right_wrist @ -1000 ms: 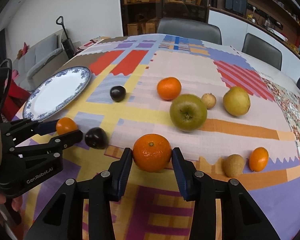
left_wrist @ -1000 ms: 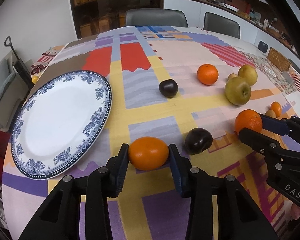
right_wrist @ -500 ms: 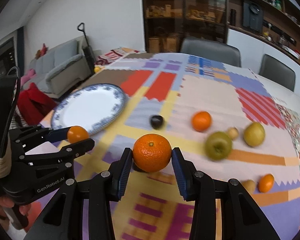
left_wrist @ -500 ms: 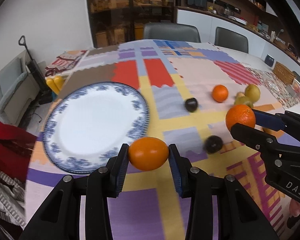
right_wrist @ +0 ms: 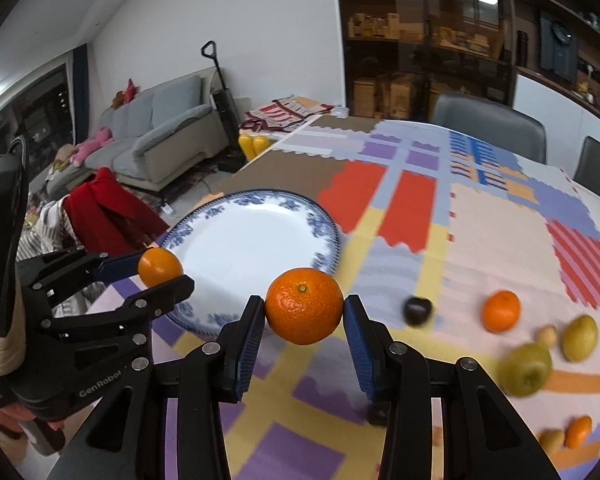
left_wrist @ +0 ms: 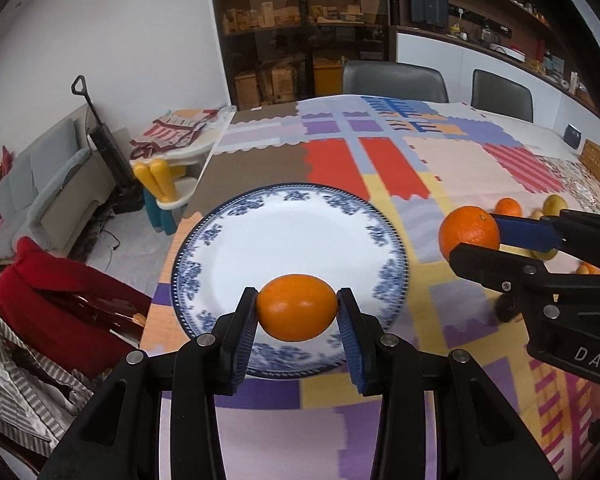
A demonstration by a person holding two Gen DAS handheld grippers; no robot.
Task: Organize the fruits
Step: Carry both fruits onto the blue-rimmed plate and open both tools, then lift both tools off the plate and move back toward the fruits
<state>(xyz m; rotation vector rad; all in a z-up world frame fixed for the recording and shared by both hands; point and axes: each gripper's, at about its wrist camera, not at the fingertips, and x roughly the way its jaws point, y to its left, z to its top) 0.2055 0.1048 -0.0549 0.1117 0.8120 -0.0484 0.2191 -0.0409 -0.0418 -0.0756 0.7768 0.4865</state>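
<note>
My left gripper is shut on a smooth orange and holds it above the near rim of the blue-patterned white plate. My right gripper is shut on a larger orange and holds it in the air just right of the plate. The left gripper with its orange shows at the left in the right wrist view. The right gripper with its orange shows at the right in the left wrist view.
On the patchwork tablecloth to the right lie a dark plum, an orange, a green apple, a yellow pear and several small fruits. Chairs stand at the far side. A red garment hangs off the table's left edge.
Both grippers have lifted with their oranges and swung left toward the plate. The plate now lies straight ahead of the left gripper, and the loose fruits have slid to the right of both views.
</note>
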